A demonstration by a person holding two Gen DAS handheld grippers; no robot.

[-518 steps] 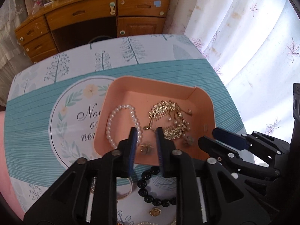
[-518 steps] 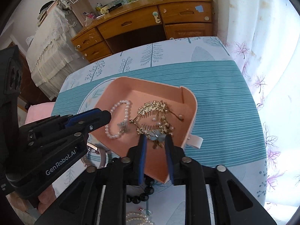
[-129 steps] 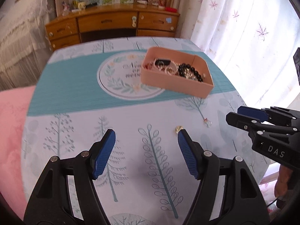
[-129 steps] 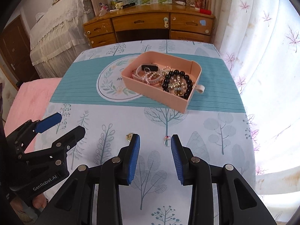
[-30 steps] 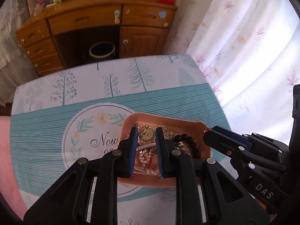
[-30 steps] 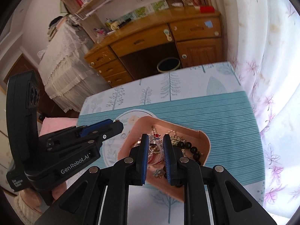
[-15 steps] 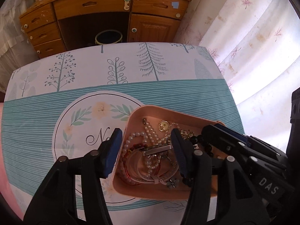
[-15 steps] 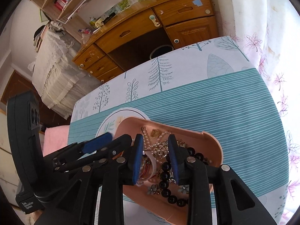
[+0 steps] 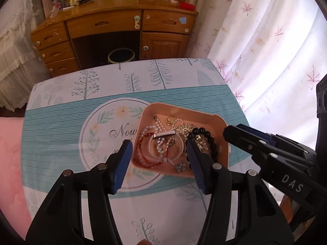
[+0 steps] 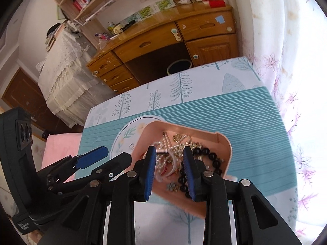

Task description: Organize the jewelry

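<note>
Seen from the left wrist: shallow peach-pink plastic tray (image 9: pixel 219 143) resting on the teal-striped, tree-printed tablecloth (image 9: pixel 61 134), partly over its round floral medallion. Heaped inside the tray: white pearl strands (image 9: pixel 158 125), a pale pink bangle (image 9: pixel 179 154), a black bead bracelet (image 9: pixel 206 135), gold filigree pieces (image 9: pixel 185 127), a red cord (image 9: pixel 143 159) near the tray's near-left corner, and a small silver flower charm (image 9: pixel 180 167) by its near wall.

Left gripper (image 9: pixel 158 153) hovered above the tray's near edge, blue pads parted wide, nothing pinched between them; the jewelry merely showed through the gap. Right gripper (image 10: pixel 168 171) hung over the tray's middle, jaws parted more narrowly, likewise holding nothing, with the bangle and beads lying below. Right gripper's black body also visible just right of the tray in the left view.

Judged as a release just finished: no stray pieces visible on the cloth around the tray, so the gathering looked largely complete. Best handled by lifting both tools straight up and clear of the tray walls, since tangled strands could snag a pad and drag out over the rim. Worth checking the cloth nearer than the tray, mostly hidden under the grippers, before calling it tidy. Wooden desk (image 9: pixel 122 26) beyond the far side of the table played no part.
</note>
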